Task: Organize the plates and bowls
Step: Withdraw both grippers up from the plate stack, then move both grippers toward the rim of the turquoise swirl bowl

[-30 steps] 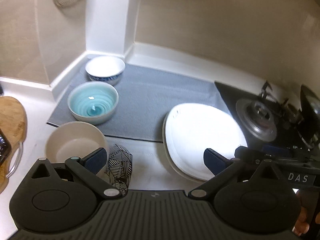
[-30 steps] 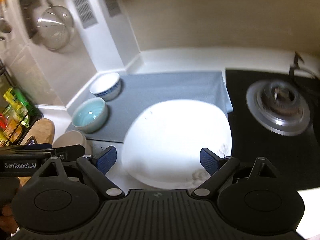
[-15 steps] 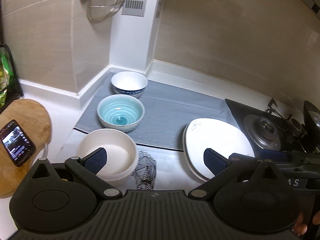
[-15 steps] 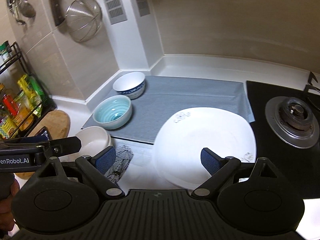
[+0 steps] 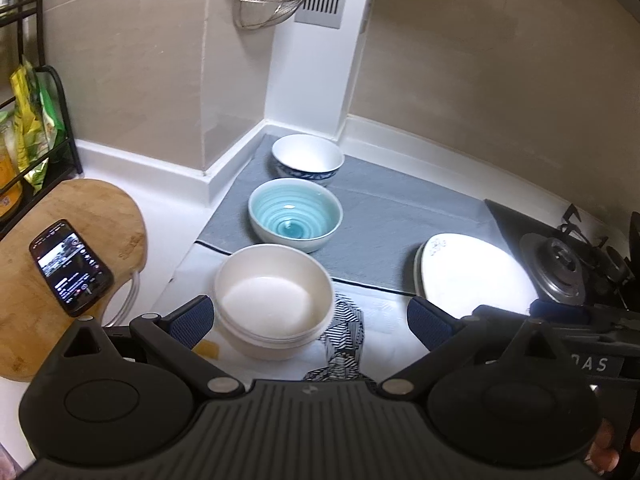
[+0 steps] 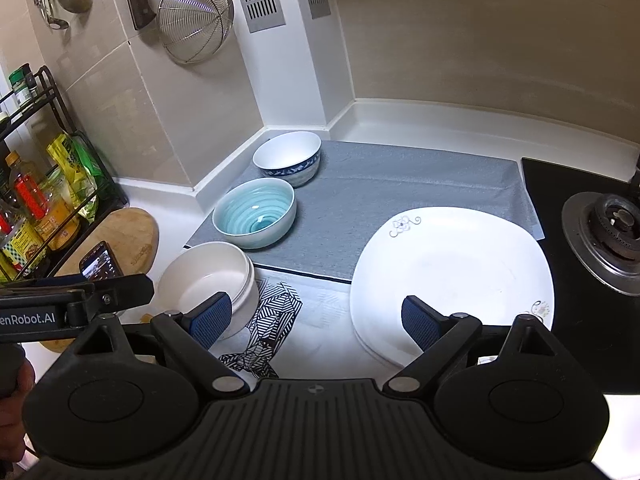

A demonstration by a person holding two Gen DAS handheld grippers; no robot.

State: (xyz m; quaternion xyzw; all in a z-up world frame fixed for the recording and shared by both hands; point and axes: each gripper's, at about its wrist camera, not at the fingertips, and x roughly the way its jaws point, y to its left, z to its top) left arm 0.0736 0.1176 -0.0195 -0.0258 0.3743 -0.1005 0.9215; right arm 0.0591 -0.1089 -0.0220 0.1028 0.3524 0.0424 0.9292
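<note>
Three bowls stand in a line on the counter: a white bowl with a blue pattern (image 5: 307, 157) (image 6: 288, 156) at the back, a turquoise bowl (image 5: 295, 213) (image 6: 255, 212) in the middle, a stack of plain white bowls (image 5: 274, 298) (image 6: 208, 276) nearest. A stack of white square plates (image 5: 472, 270) (image 6: 452, 276) lies to the right, beside the stove. My left gripper (image 5: 310, 322) is open, held above the counter in front of the white bowls. My right gripper (image 6: 316, 320) is open too, above the near left edge of the plates. Neither holds anything.
A grey mat (image 6: 400, 184) lies under the back bowls and the plates' far edge. A gas stove (image 6: 608, 224) is at the right. A wooden board (image 5: 60, 248) with a phone (image 5: 71, 266) lies at the left, a bottle rack (image 6: 44, 184) behind it. A strainer (image 6: 194, 16) hangs on the wall.
Both grippers have drawn back from the counter and tilted up, so bowls and plates look smaller and farther off. The wall, rack, board and phone have come into view. Both stayed open.
</note>
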